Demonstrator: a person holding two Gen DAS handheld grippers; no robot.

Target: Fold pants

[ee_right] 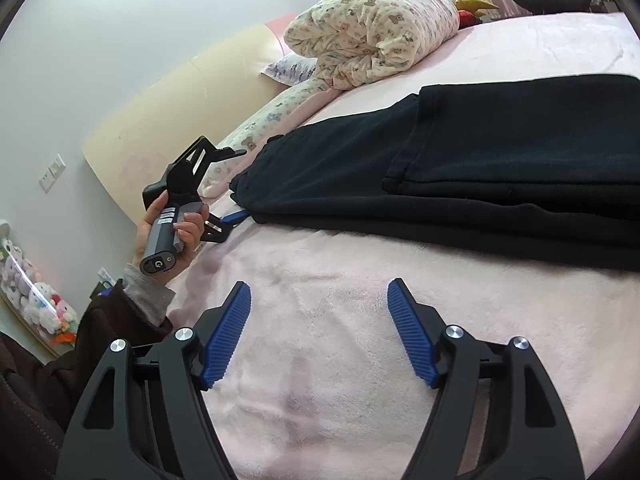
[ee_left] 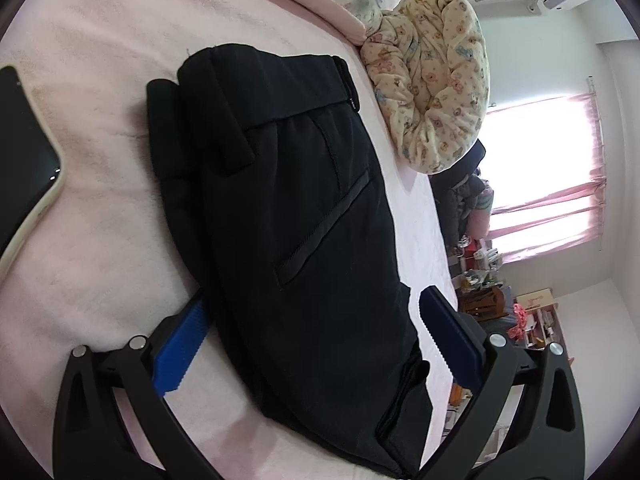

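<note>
Here we have the pants [ee_left: 288,216] lying folded into a thick stack on the pink bed [ee_left: 100,240], waistband away from the left gripper [ee_left: 312,340] and a back pocket facing up. We hold the left gripper at the near end of the stack with its jaws spread wide, one blue pad [ee_left: 180,344] low on the blanket beside the cloth and the other pad off the far side; neither presses on the fabric, so we judge it is straddling the end to square it or to take a fresh grip. From the right wrist view the same tool shows in the left hand [ee_right: 176,236], its lower finger slipped just under the edge of the pants, which suits lifting that end for another fold. The right gripper [ee_right: 318,332] hangs over bare blanket near the long side of the pants, jaws spread and nothing between them, kept clear so the stack is not disturbed. A rolled quilt [ee_left: 432,76] lies beyond the waistband and a phone [ee_left: 24,160] well off to the side, both out of the way.
</note>
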